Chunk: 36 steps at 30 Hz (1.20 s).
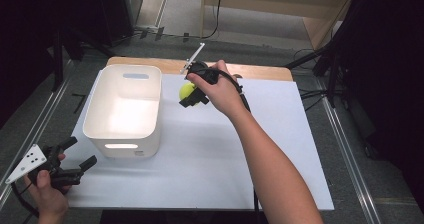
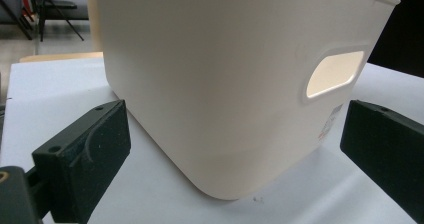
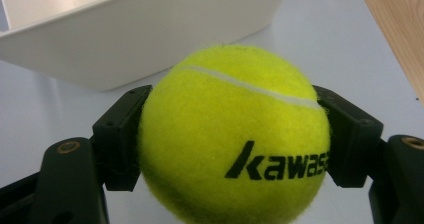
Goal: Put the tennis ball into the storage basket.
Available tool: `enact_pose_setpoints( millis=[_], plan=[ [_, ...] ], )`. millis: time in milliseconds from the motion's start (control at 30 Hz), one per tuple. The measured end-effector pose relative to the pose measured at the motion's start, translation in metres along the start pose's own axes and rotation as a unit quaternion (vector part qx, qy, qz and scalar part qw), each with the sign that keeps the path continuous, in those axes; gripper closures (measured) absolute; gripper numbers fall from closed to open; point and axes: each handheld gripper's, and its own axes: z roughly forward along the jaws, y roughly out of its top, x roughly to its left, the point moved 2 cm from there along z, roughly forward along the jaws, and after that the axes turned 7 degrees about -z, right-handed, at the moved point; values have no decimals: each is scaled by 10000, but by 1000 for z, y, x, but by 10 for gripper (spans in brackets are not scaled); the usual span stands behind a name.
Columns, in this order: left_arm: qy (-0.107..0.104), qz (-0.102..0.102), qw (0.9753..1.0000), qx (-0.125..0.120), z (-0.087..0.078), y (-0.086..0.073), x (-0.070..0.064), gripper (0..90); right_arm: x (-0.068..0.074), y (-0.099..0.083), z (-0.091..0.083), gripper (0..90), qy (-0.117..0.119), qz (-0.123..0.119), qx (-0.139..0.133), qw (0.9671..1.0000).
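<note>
A yellow-green tennis ball (image 1: 187, 90) (image 3: 235, 139) with black lettering sits between the jaws of my right gripper (image 1: 190, 95) (image 3: 232, 134), which is shut on it just right of the white plastic bin (image 1: 125, 109). The ball is held a little above the white table sheet. My left gripper (image 1: 75, 156) (image 2: 235, 144) stands open at the front left, its jaws facing the bin's near corner (image 2: 220, 109) with nothing between them. The bin is upright with cut-out handles and looks empty inside.
The white sheet (image 1: 210, 154) covers a wooden tabletop (image 1: 260, 71) whose far edge shows. Metal rails run along both sides of the table. Dark stands and cables lie on the floor beyond.
</note>
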Motion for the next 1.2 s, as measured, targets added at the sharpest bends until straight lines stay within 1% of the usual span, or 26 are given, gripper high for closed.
enact_pose_setpoints(
  millis=[33,100,167,200,267,333,433,567,600,633,700,733,867,900,1100,1167,1200],
  plan=[
    [-2,0,10000,4,0,0,0,0,0,2,-1,236,-7,-42,40,10000],
    [1,-10,10000,-7,0,0,0,0,2,6,-1,236,15,-23,-5,10000],
    [2,-6,10000,-1,0,0,0,0,3,11,-2,236,4,-76,2,10000],
    [1,-4,10000,1,0,0,0,0,3,12,-2,236,21,-89,-37,10000],
    [3,16,10000,20,0,0,0,0,4,14,-2,236,22,-84,-33,10000],
    [-1,11,10000,16,0,0,0,0,4,17,-3,236,53,-113,-95,9999],
    [4,3,10000,10,0,0,0,0,6,22,-4,236,42,-158,-93,9998],
    [-1,-9,10000,5,0,0,0,0,8,27,-3,236,89,-193,-132,9997],
    [-2,-14,10000,3,0,0,0,0,8,28,-3,236,86,-187,-172,9996],
    [-4,-18,10000,-1,0,0,0,0,8,30,-3,236,109,-235,-201,9995],
    [-5,-20,10000,0,0,0,0,0,10,32,-3,236,119,-172,-225,9995],
    [-7,-17,10000,-2,0,0,0,0,9,34,-3,236,94,-241,-216,9994],
    [-4,-29,10000,-6,0,0,0,0,13,40,-2,236,150,-236,-214,9994],
    [-6,-26,10000,1,0,0,0,0,13,41,-1,236,132,-306,-184,9993],
    [-10,-32,10000,-9,0,0,0,0,16,50,-3,236,115,-374,-180,9991],
    [-11,-24,10000,0,0,0,1,0,17,51,-4,236,125,-347,-193,9991],
    [-13,-28,10000,-5,0,0,1,0,17,52,-5,236,109,-400,-189,9990]
  ],
)
